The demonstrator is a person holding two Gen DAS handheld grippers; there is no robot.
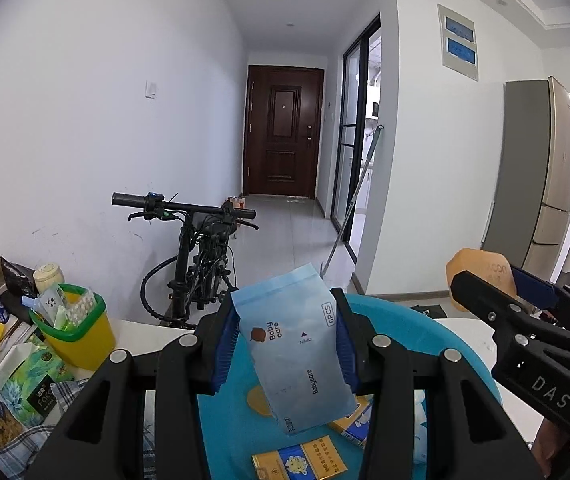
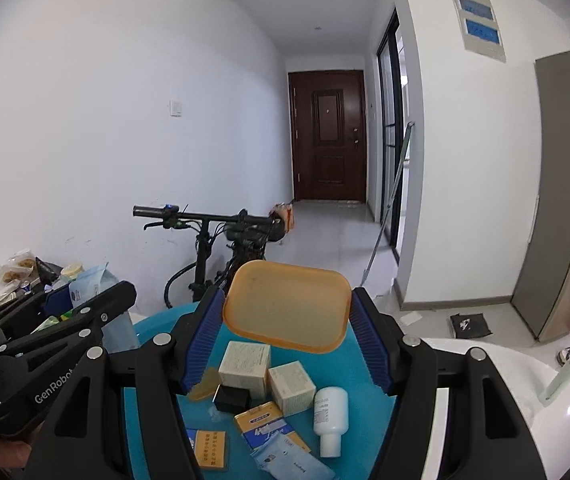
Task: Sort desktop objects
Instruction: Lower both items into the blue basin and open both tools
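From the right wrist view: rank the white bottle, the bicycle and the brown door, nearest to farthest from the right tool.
1. White bottle: lying in the blue basin, just below the right tool, which holds an orange lid.
2. Bicycle: standing beyond the basin, left of centre, by the wall.
3. Brown door: at the hallway's far end.

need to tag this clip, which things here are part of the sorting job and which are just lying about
Job: left gripper holding blue packet; right gripper holding orange lid; blue basin.
Lying about: bicycle, yellow bin, fridge.
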